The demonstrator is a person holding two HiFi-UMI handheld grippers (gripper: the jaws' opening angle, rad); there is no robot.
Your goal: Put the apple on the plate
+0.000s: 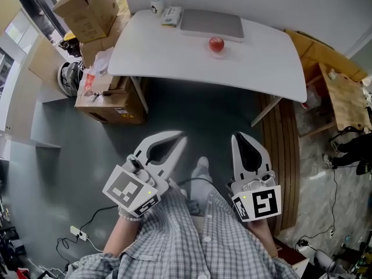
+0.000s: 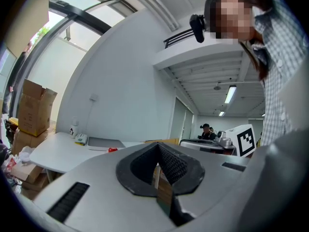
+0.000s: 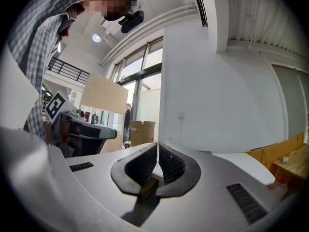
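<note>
Well ahead of both jaws, toward the far side of the white rounded worktop (image 1: 174,63), the small round red apple (image 1: 216,44) sits just in front of a flat grey laptop (image 1: 211,24). A pale disc (image 1: 224,50) under it may be the plate, though I cannot tell. The left gripper (image 1: 179,138) and right gripper (image 1: 239,136) point level toward it, each with jaws pressed together on nothing. The step in hand is the approach, I judge: close the gap, spread one pair of jaws before arriving, and come in level around the apple's middle so it cannot roll.
</note>
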